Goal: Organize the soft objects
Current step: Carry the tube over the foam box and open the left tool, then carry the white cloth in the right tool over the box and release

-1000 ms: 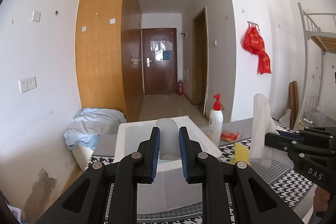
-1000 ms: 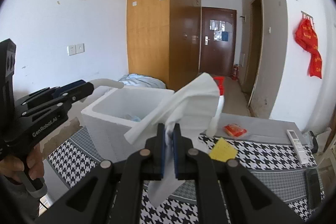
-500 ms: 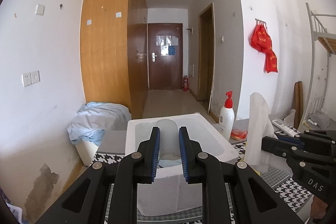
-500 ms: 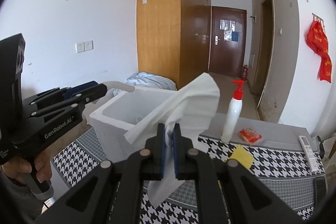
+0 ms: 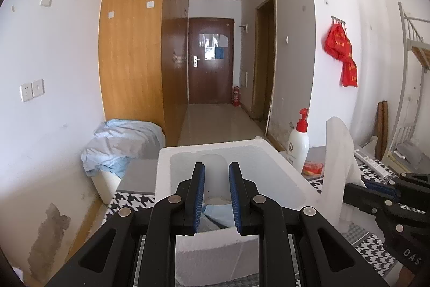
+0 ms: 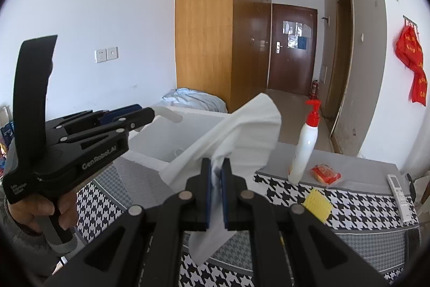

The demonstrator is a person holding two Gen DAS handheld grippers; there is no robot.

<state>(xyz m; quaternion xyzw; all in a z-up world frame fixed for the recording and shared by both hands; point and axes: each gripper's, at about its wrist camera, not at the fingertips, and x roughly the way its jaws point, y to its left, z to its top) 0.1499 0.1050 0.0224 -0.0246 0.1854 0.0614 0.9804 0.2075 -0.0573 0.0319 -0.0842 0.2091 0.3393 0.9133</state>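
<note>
Foam box (image 5: 279, 166), open-topped, light-blue cloth (image 5: 217, 215) inside.

Black-and-white houndstooth tablecloth (image 6: 346, 206), white tissue (image 6: 242, 131)

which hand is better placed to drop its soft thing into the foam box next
Left. The left claw already hangs over the open foam box, gripping a translucent white piece. The right claw, shut on the white cloth, is beside the box, above the table.
</note>
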